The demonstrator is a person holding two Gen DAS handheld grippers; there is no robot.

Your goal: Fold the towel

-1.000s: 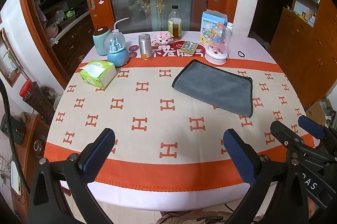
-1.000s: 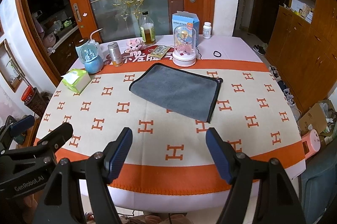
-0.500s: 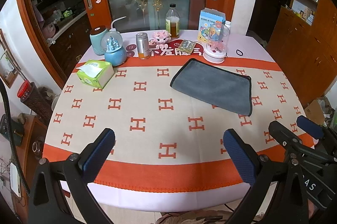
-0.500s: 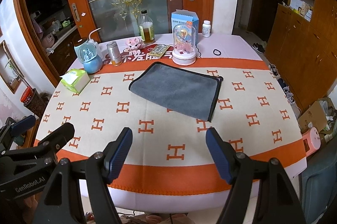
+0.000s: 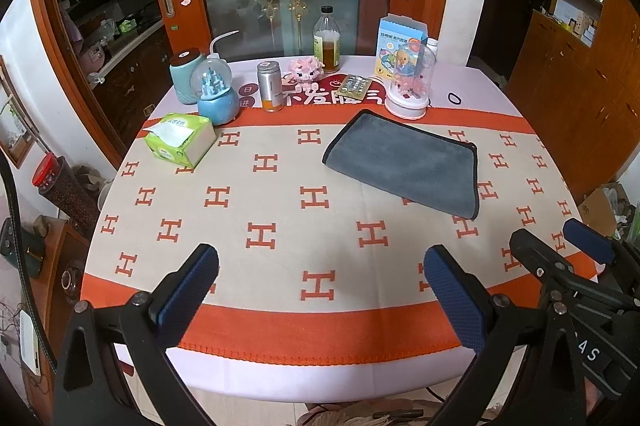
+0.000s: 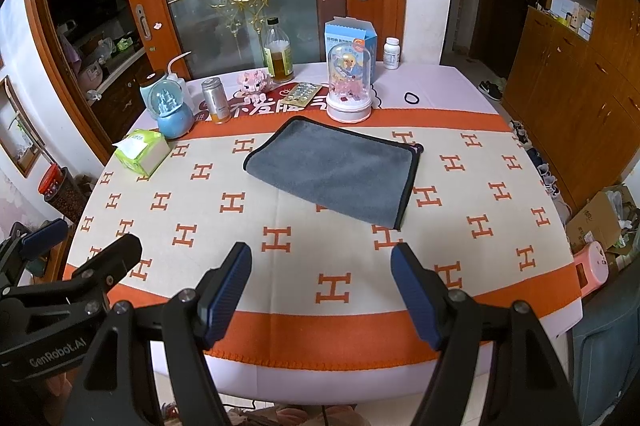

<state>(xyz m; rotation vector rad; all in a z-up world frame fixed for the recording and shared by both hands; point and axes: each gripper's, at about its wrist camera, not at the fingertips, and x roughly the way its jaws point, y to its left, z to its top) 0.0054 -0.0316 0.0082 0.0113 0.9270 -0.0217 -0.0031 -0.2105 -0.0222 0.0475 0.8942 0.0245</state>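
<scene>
A grey towel with dark edging (image 5: 404, 162) lies flat, folded into a rectangle, on the far right part of the table; it also shows in the right wrist view (image 6: 336, 172). My left gripper (image 5: 320, 266) is open and empty, held over the table's near edge, well short of the towel. My right gripper (image 6: 322, 266) is open and empty, also over the near edge. The right gripper also shows at the right of the left wrist view (image 5: 560, 246), and the left gripper at the left of the right wrist view (image 6: 84, 250).
The table carries an orange and cream cloth (image 5: 260, 234). A green tissue box (image 5: 180, 138), blue snow globe (image 5: 214, 94), metal can (image 5: 270, 86), bottle (image 5: 326, 40), dome ornament (image 5: 408, 82), blue carton (image 6: 350, 38) and hair tie (image 5: 454, 99) stand along the far side.
Both grippers have drawn back and lifted a little, so the table sits slightly lower in view. The towel has not moved. Both grippers stay open.
</scene>
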